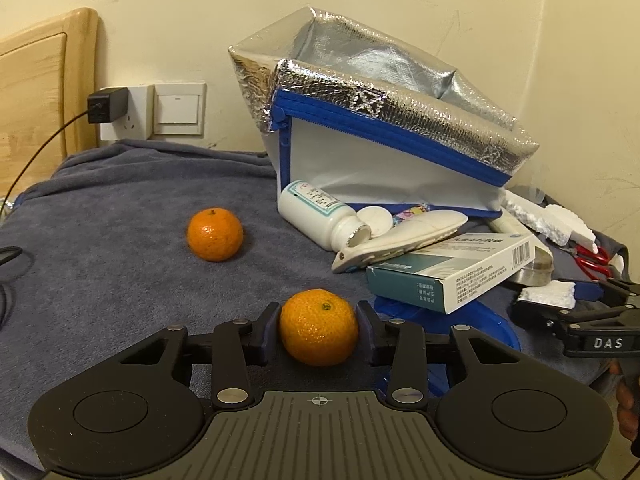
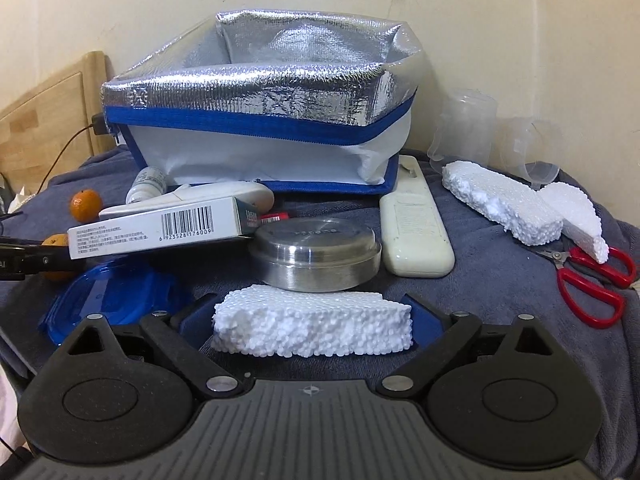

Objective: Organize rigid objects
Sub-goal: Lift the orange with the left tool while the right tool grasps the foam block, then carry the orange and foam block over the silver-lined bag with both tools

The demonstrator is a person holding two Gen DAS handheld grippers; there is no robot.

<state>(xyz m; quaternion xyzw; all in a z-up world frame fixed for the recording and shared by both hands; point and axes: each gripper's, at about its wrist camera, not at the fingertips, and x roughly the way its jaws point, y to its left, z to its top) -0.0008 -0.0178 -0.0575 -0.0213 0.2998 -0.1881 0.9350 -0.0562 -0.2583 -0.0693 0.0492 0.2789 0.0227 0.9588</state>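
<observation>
My left gripper (image 1: 319, 322) is shut on an orange tangerine (image 1: 318, 326), its pads against both sides. A second tangerine (image 1: 215, 233) lies on the blue towel (image 1: 100, 248) to the left. My right gripper (image 2: 312, 322) is shut on a white foam block (image 2: 312, 326); it also shows at the right of the left wrist view (image 1: 546, 294). An open silver insulated bag (image 2: 256, 120) with a blue zipper stands behind, also in the left wrist view (image 1: 384, 120).
In front of the bag lie a white pill bottle (image 1: 316, 212), a medicine box (image 2: 160, 230), a round steel tin (image 2: 316, 256), a white remote (image 2: 416, 224), a blue plastic lid (image 2: 112, 300), foam pieces (image 2: 504, 204), red scissors (image 2: 592, 280) and clear cups (image 2: 464, 128).
</observation>
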